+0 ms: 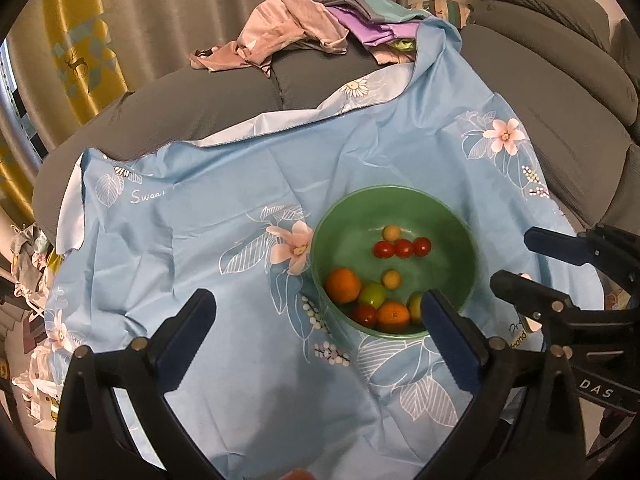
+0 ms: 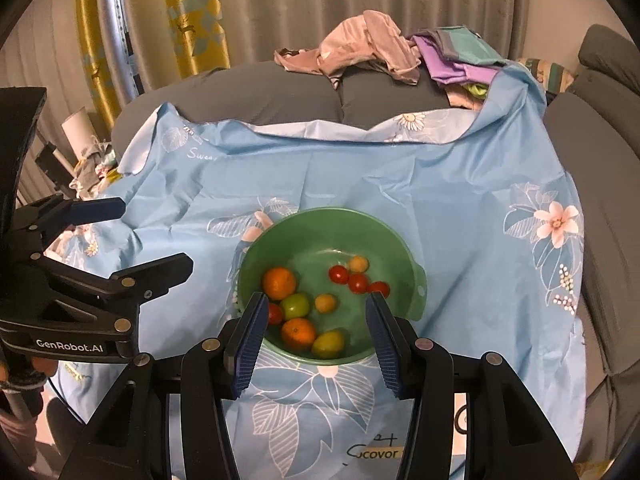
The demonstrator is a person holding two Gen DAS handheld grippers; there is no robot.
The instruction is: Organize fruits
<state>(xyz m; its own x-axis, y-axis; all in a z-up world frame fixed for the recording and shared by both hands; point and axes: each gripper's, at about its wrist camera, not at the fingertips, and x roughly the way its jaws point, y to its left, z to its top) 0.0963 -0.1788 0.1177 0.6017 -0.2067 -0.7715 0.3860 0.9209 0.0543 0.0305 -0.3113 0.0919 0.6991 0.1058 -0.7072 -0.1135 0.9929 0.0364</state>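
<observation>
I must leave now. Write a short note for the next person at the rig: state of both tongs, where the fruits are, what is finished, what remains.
Left tongs: open wide, empty, above the blue cloth beside the bowl.
Right tongs: partly open, empty, above the bowl's near rim.
Fruits: all those in view lie in the green bowl: two oranges, two green fruits, four red tomatoes, two small yellow ones.
Done: no fruit shows on the cloth.
Left: nothing obvious; check outside the views for strays.
</observation>
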